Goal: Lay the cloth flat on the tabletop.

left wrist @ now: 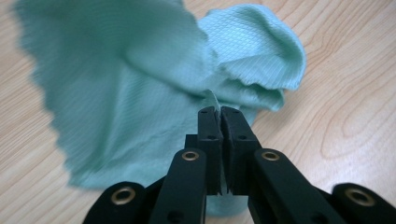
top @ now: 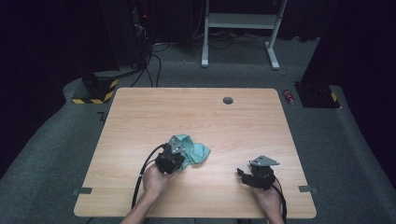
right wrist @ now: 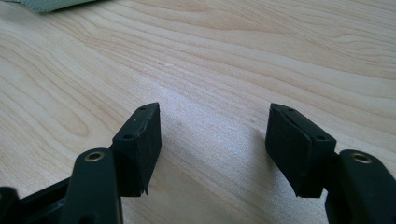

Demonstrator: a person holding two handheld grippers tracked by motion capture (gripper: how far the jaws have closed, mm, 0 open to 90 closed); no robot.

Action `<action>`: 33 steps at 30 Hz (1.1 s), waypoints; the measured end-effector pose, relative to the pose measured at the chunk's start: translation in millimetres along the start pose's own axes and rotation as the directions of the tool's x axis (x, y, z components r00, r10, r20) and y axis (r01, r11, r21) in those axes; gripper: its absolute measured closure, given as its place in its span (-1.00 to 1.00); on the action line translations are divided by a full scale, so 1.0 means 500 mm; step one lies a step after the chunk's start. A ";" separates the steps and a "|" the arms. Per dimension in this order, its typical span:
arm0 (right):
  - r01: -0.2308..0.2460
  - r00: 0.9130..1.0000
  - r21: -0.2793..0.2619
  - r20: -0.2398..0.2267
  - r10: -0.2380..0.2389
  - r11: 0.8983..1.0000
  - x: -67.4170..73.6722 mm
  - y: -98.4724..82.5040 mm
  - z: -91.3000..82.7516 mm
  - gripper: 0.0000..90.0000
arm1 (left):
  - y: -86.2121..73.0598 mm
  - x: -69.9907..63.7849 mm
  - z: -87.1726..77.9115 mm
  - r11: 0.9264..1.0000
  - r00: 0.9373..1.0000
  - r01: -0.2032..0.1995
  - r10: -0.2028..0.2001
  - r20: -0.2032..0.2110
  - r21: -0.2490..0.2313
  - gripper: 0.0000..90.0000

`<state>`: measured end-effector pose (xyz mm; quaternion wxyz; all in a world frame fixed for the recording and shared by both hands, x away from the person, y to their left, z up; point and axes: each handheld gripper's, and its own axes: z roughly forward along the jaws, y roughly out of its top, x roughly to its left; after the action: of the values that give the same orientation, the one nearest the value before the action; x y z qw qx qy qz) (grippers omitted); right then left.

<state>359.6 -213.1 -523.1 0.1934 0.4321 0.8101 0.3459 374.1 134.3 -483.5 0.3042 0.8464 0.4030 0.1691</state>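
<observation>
While the left gripper (top: 180, 154) sits at the near-left edge of the cloth (top: 195, 150), its jaws are pressed together on a thin fold of that cloth, with a sliver of teal fabric sticking up between the pads. Seen in the left gripper view, the cloth (left wrist: 140, 79) spreads away from the left gripper (left wrist: 221, 112) in loose, rumpled folds, one flap raised on the left and a rounded hump farther off on the right. It is a teal, fine-waffled piece lying crumpled on the table (top: 140, 121), a little toward the person's side of the middle. The left hand (top: 155, 179) holds the gripper from just behind the cloth.

To the right of the cloth and well apart from it, the right gripper (top: 243, 173) hangs low over bare wood, held by the right hand (top: 268, 198). Its jaws stand wide apart with nothing between them. In the right gripper view a corner of the cloth (right wrist: 51, 4) lies at the far left, beyond the right gripper (right wrist: 212, 121).
</observation>
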 end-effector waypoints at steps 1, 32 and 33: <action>0.000 1.000 0.000 0.000 0.000 1.000 0.000 0.000 0.000 -0.20 | -0.008 0.003 -0.005 1.000 1.000 0.009 -0.009 0.002 -0.001 0.94; -0.001 1.000 0.001 -0.001 0.001 1.000 0.000 0.000 0.000 -0.20 | -0.066 0.037 -0.025 0.987 0.984 0.138 -0.145 -0.098 -0.083 0.21; 0.003 1.000 -0.002 -0.001 -0.003 1.000 0.000 0.001 0.000 -0.12 | -0.067 0.039 -0.014 0.988 0.984 0.138 -0.145 -0.101 -0.075 0.20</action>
<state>359.9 -213.2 -523.0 0.1940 0.4306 0.8104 0.3467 362.9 168.6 -498.9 0.3222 0.7945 0.4720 0.2056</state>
